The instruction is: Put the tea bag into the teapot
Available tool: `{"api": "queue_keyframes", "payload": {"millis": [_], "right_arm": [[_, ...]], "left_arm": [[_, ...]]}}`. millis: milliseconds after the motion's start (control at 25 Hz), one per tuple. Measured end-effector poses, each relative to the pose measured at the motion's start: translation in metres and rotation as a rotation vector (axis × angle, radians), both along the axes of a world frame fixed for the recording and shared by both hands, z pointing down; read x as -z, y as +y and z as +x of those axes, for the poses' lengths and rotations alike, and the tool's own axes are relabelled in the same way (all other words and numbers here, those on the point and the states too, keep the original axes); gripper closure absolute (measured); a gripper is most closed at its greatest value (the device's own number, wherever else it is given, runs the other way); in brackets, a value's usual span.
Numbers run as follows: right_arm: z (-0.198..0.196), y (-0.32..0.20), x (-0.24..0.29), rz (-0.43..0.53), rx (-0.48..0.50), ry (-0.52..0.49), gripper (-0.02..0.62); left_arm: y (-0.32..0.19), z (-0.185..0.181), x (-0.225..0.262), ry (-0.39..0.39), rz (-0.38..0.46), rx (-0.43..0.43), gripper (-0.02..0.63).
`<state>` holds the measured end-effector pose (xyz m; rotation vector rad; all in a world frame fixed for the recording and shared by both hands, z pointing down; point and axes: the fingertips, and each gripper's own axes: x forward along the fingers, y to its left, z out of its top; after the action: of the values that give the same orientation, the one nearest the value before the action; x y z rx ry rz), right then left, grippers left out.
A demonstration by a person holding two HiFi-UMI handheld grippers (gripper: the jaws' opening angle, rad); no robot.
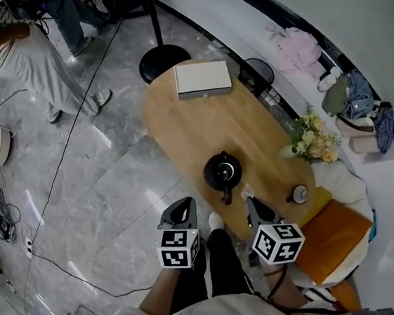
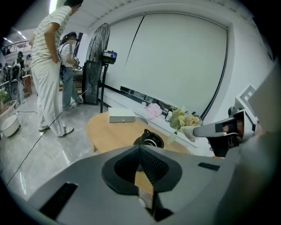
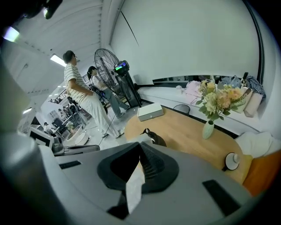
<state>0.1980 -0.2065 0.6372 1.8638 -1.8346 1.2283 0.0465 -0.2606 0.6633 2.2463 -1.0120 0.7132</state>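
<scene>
The black teapot [image 1: 221, 171] stands open-mouthed on the wooden worktop [image 1: 207, 124], just ahead of the right gripper [image 3: 140, 147]; its inside is too dark to tell what it holds. That gripper's jaws are clamped on the white tea bag [image 3: 134, 186], which hangs back between them, short of the pot. The left gripper [image 2: 139, 148], beside it off the worktop's edge, has its jaws together with nothing in them. A small round lid [image 1: 299, 194] lies to the right gripper's right, a vase of flowers [image 1: 313, 140] ahead of it and to the right, and a white box [image 1: 203, 78] far beyond the teapot.
</scene>
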Motion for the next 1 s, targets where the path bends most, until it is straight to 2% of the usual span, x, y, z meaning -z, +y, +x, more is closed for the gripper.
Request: {"api": "queue_keyframes", "payload": {"millis": [440,680,1000], "right_arm": [[-0.011,-0.033,-0.02,0.017,0.069,0.014,0.56],[-0.021,-0.053,-0.029,0.03,0.112,0.021,0.56],[-0.023,-0.068,-0.033,0.038,0.125,0.013,0.56]], "left_arm": [[-0.044,-0.002,-0.01,0.02,0.065,0.044,0.591],[-0.069,0.005,-0.015,0.022,0.101,0.034,0.591],[-0.075,0.004,-0.021,0.02,0.096,0.045,0.59]]}}
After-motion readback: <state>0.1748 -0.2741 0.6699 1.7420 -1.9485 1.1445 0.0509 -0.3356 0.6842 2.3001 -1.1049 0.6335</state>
